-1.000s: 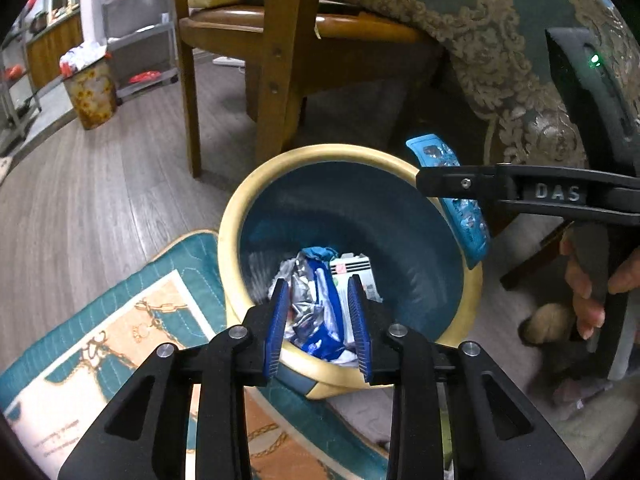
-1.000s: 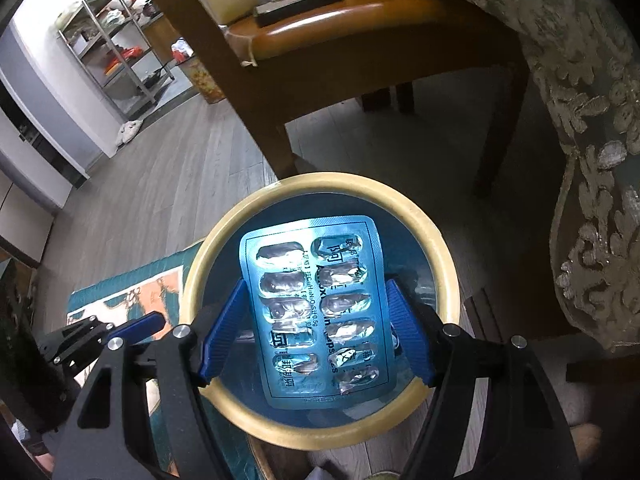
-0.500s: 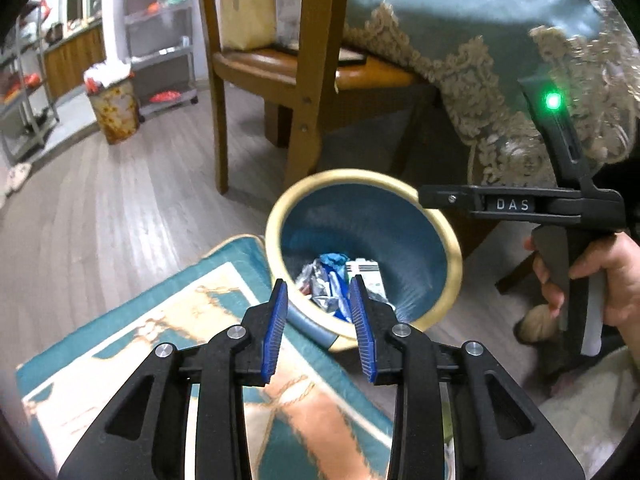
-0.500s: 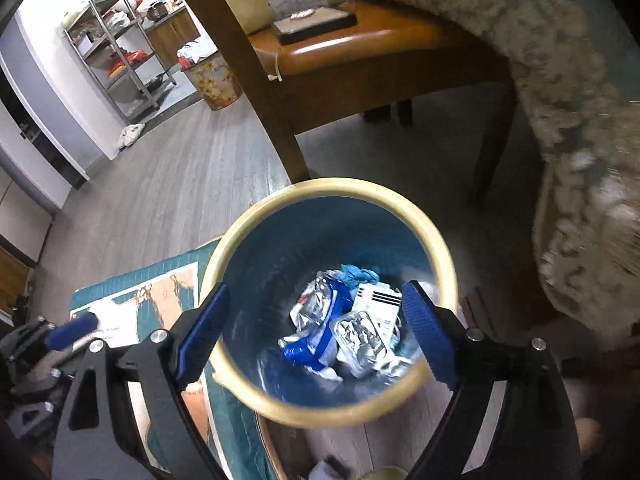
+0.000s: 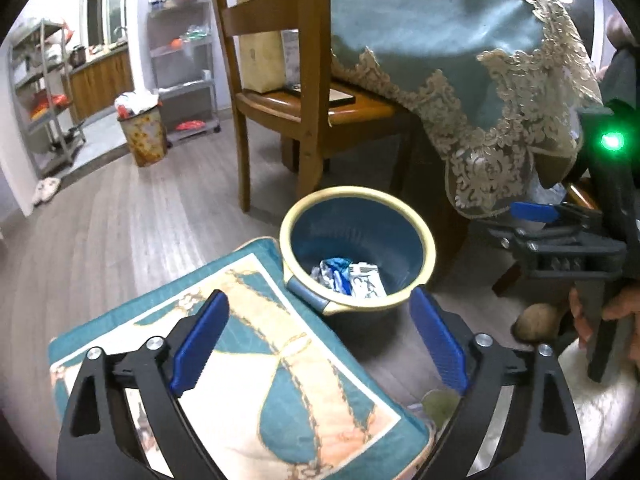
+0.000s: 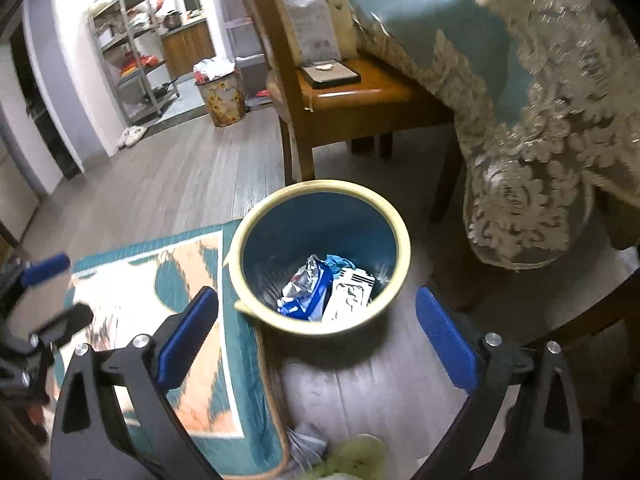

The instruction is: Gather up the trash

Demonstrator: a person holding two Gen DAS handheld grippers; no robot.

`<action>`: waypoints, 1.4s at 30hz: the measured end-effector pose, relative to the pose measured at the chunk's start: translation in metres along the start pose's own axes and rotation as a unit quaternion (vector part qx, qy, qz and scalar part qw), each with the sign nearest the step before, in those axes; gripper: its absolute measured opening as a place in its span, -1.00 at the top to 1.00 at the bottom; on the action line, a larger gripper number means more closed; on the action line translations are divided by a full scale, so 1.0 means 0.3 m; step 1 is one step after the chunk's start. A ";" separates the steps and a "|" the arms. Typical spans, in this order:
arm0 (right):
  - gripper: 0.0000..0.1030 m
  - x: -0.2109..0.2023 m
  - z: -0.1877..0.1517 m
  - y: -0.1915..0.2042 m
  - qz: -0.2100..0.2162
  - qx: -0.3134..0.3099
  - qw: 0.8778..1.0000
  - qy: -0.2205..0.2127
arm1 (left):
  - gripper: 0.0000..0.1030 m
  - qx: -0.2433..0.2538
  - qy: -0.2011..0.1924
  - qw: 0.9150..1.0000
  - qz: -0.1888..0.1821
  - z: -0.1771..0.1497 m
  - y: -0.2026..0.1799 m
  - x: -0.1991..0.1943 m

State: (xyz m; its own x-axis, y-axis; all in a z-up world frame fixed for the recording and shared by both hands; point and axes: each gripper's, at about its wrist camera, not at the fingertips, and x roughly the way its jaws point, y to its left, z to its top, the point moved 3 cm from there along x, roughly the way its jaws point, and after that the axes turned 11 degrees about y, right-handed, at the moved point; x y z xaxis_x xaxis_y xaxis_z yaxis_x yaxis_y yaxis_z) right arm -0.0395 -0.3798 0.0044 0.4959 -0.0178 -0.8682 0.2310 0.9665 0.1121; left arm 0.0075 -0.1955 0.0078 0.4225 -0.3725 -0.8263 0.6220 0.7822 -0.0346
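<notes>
Both of your hand-held grippers are spread wide with nothing between the pads. Your left hand-held gripper (image 5: 318, 342) has just been opening, jaws apart over the edge of the teal-and-cream patterned floor rug (image 5: 256, 364), and your right hand-held gripper (image 6: 316, 334) has just been opening too, framing the bin from above with its blue pads clear of everything.

Straight ahead of both sits the round blue waste bin with the cream rim (image 6: 320, 322), standing on the grey wood floor, its near side at the rug's edge. Inside, you can see the haul: a crumpled silver-and-blue foil wrapper (image 6: 306, 286), a silver blister pack (image 6: 346, 300) lying beside it with a white card showing just behind, and a scrap of blue further back. Those pieces are in, job done on that score.

Beyond the bin stands the wooden chair (image 5: 308, 92) with a dark flat item on its seat, and to the right the desk draped in a teal cloth with cream lace trim (image 5: 440, 40).

What's left? By my reckoning, look down near your feet: something pale and crumpled (image 6: 306, 444) lies on the floor at the rug's corner, just below the right hand-held gripper, with a blurred yellowish-green lump beside it. Whether those count as trash I can't tell, but they look like your next candidates.
</notes>
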 end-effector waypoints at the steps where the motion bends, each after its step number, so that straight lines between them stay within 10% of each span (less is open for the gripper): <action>1: -0.88 -0.018 -0.020 0.005 -0.008 -0.008 1.000 -0.006 | -0.81 -0.003 -0.001 1.000 0.003 -0.011 -0.004 -0.013; 18: -0.89 -0.111 -0.021 0.035 -0.032 -0.018 0.996 -0.076 | -0.91 -0.064 -0.021 0.998 0.018 -0.001 0.041 -0.031; 42: -0.89 -0.100 -0.030 0.049 -0.043 -0.028 0.996 -0.069 | -0.91 -0.059 -0.015 0.997 0.041 -0.011 0.036 -0.019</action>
State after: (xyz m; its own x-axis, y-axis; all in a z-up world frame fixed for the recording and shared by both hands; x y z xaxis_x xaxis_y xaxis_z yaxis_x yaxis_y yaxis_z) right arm -0.0585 -0.3628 0.0278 0.5881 -0.1319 -0.7980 0.2314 0.9728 0.0097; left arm 0.0096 -0.1833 0.0102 0.4886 -0.3185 -0.8123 0.5039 0.8631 -0.0353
